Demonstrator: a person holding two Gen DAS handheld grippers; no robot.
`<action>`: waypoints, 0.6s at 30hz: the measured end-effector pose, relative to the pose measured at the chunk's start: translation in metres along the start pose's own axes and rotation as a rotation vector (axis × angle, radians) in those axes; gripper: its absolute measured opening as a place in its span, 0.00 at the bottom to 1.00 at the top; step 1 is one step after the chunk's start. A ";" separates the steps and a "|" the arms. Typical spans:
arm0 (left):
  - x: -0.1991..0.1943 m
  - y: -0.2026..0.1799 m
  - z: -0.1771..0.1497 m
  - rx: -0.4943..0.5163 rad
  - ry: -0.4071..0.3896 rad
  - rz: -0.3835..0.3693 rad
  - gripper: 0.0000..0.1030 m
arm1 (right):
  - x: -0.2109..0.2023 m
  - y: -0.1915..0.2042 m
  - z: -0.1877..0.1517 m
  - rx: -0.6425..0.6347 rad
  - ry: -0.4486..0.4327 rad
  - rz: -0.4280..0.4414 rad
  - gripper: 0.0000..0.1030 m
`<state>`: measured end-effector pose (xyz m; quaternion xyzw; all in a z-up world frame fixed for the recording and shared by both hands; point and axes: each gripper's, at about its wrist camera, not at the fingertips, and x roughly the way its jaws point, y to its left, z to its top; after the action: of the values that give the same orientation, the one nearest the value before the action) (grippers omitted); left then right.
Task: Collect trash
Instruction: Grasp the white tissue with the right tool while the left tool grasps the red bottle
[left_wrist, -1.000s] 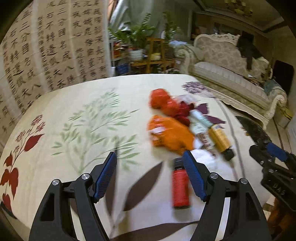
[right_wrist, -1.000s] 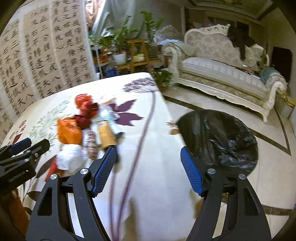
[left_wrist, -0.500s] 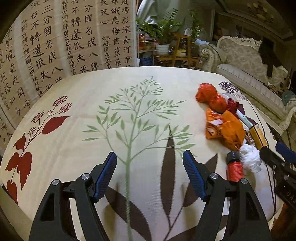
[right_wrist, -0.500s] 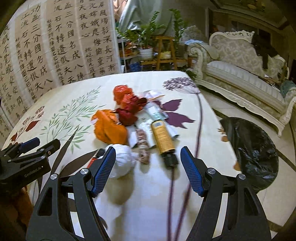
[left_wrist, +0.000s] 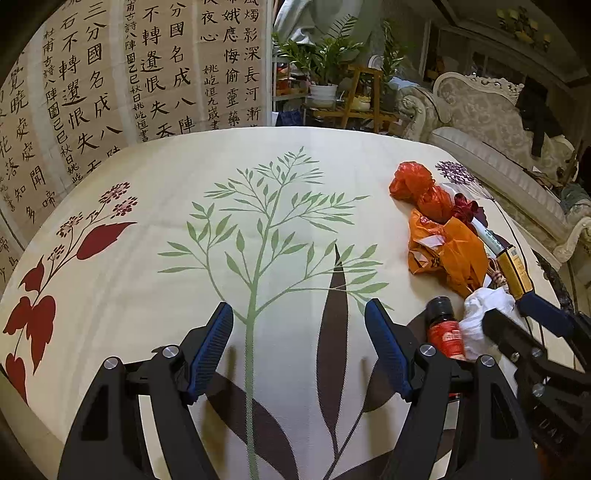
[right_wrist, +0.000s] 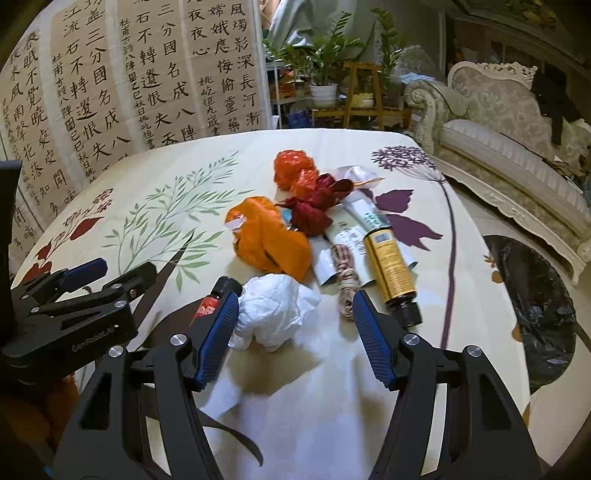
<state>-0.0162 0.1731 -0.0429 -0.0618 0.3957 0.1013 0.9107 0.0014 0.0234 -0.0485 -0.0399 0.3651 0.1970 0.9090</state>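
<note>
A pile of trash lies on the flowered tablecloth (right_wrist: 461, 206): a white crumpled wad (right_wrist: 275, 308), an orange bag (right_wrist: 273, 240), a red-orange bag (right_wrist: 293, 168), dark red wrappers (right_wrist: 314, 210), a yellow bottle (right_wrist: 389, 266), a twine bundle (right_wrist: 345, 280), and a small red bottle (right_wrist: 212, 299). My right gripper (right_wrist: 291, 328) is open, its fingers on either side of the white wad. My left gripper (left_wrist: 299, 343) is open and empty over bare cloth, left of the pile (left_wrist: 450, 254). The red bottle (left_wrist: 445, 330) lies beside its right finger.
A black trash bag (right_wrist: 535, 306) stands open on the floor right of the table. A cream sofa (right_wrist: 517, 122) is behind it. A calligraphy screen (left_wrist: 110, 74) and potted plants (left_wrist: 325, 62) stand at the back.
The right gripper swung from the trash bag side back left over the pile and came in low at the white wad. The left gripper turned left, so the pile moved to its right edge.
</note>
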 end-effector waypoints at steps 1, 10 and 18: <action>0.000 0.000 0.000 -0.001 0.001 0.000 0.70 | 0.001 0.001 0.000 -0.004 0.001 0.003 0.61; -0.001 0.000 -0.004 -0.005 0.005 -0.001 0.70 | 0.001 0.013 -0.002 -0.025 -0.005 0.062 0.28; -0.006 -0.008 -0.004 -0.004 0.002 -0.021 0.70 | -0.012 0.005 -0.002 -0.005 -0.036 0.043 0.24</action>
<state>-0.0208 0.1635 -0.0410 -0.0678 0.3956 0.0923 0.9112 -0.0099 0.0231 -0.0411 -0.0306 0.3488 0.2181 0.9110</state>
